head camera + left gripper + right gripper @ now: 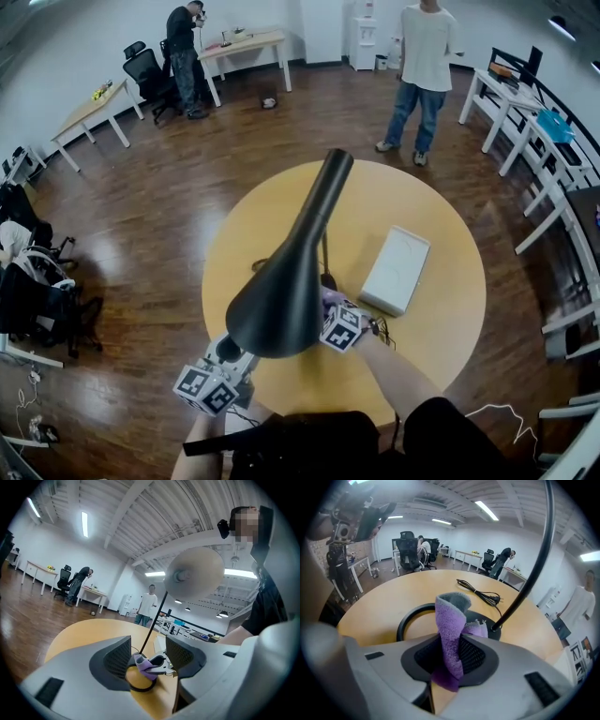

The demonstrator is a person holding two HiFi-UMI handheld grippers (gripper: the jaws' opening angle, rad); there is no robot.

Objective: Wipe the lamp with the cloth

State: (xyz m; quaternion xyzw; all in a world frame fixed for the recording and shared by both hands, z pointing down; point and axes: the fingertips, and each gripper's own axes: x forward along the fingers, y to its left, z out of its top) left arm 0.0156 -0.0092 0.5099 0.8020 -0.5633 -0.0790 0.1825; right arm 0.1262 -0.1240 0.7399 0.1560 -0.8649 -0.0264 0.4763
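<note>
A black lamp with a cone shade (281, 300) stands on the round yellow table (441, 319). From below, the pale inside of the shade (194, 573) hangs above the ring-shaped base (140, 681). My right gripper (330, 305) is down at the lamp base (412, 616), shut on a purple cloth (452, 630) that sticks up between its jaws. The cloth (143, 662) lies against the base, close to the thin stem (525, 583). My left gripper (230, 354) is held level at the table's near edge, open and empty, pointing at the base.
A white flat box (396, 269) lies on the table right of the lamp. The lamp's black cord (480, 592) trails across the tabletop. One person (424, 66) stands beyond the table, another (186, 56) by desks at the back left. White desks (525, 122) line the right.
</note>
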